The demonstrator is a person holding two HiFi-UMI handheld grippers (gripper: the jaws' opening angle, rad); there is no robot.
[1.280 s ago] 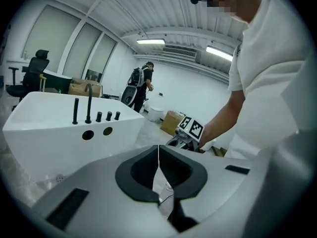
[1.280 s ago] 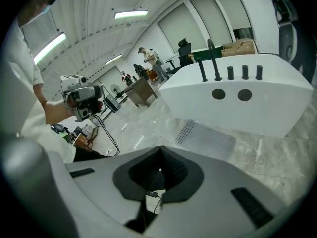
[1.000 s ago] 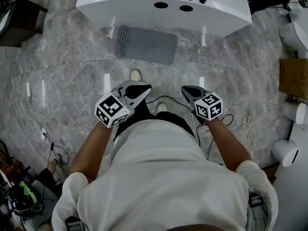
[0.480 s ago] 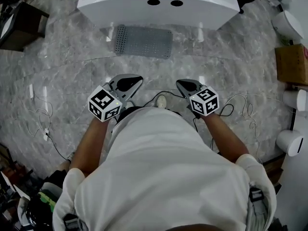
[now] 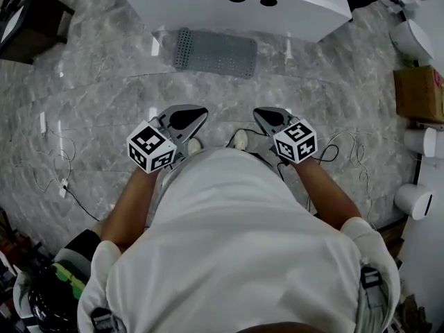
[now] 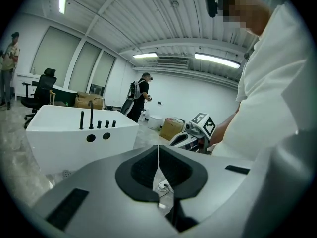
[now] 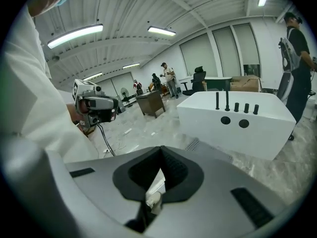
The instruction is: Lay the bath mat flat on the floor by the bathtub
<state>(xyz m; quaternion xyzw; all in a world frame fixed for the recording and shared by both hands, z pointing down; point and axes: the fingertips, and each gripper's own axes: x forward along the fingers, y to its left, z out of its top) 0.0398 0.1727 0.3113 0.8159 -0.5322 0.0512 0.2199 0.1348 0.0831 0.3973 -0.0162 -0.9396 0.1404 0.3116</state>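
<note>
A large lab-like hall: a white freestanding bathtub [image 5: 236, 9] stands on a grey marble-patterned floor [image 5: 97, 96] under long ceiling strip lights [image 6: 215, 60], near brown cardboard boxes [image 5: 416, 92] and a black office chair [image 6: 40, 86].

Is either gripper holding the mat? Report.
No, the mat lies flat on the floor by the tub, away from the left gripper and right gripper, both shut and empty.

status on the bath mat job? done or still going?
Done, by the look of it: the mat lies flat on the floor right beside the bathtub. In hand: nothing. The left gripper and right gripper are both shut and empty, held near the person's waist, away from the mat. Left to do: nothing visible.
</note>
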